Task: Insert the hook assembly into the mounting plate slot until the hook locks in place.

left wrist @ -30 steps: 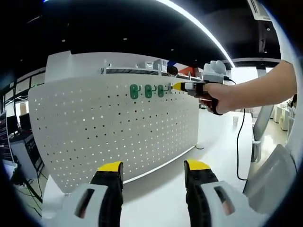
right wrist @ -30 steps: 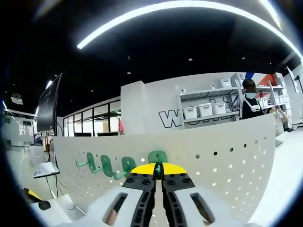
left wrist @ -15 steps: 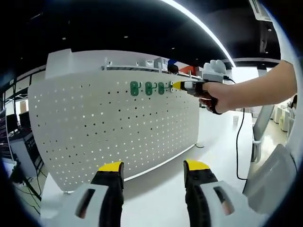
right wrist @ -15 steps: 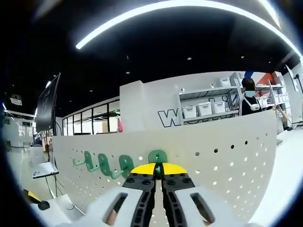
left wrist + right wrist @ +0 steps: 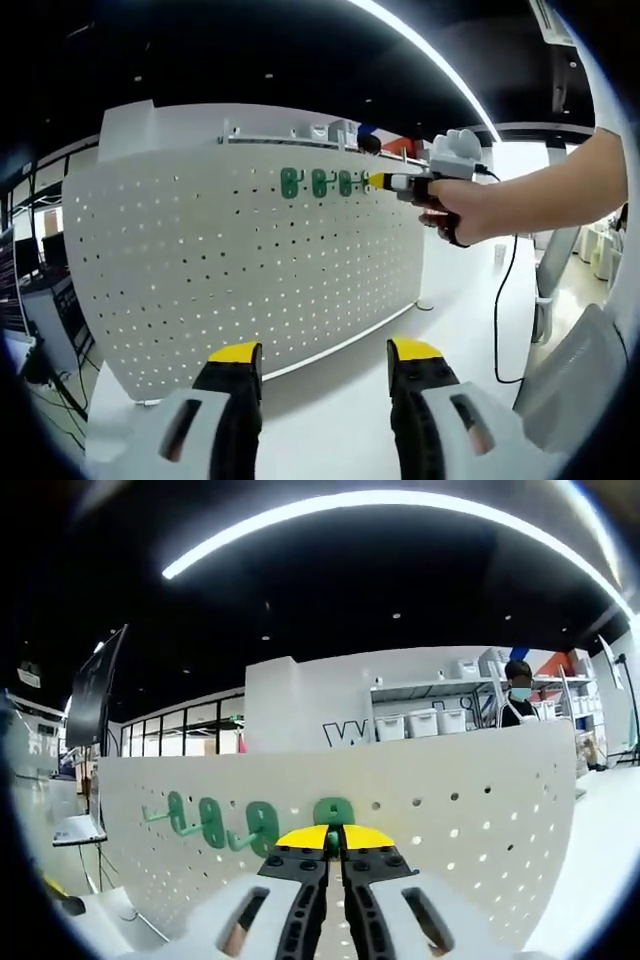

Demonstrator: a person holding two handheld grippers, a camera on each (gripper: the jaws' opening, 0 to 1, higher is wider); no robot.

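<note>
- Left claw (image 5: pixel 322 365): two black jaws, each capped with a yellow tip, rising from pale grey-white housings with dark oval slots.
- Right claw (image 5: pixel 335 837): black jaws with small round screw recesses, yellow tips, on a white moulded body with dark oval slots.
- In the left gripper view the right claw (image 5: pixel 376 181) has a yellow tip, a black body, a white top part and a black cable hanging from it.
- The person's hand (image 5: pixel 462 208) and forearm are bare, no sleeve in view.

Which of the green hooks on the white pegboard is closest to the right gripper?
The last green hook in the row, directly above the right gripper, whose shut tips meet it. The other three hooks lie to its left on the pegboard.
</note>
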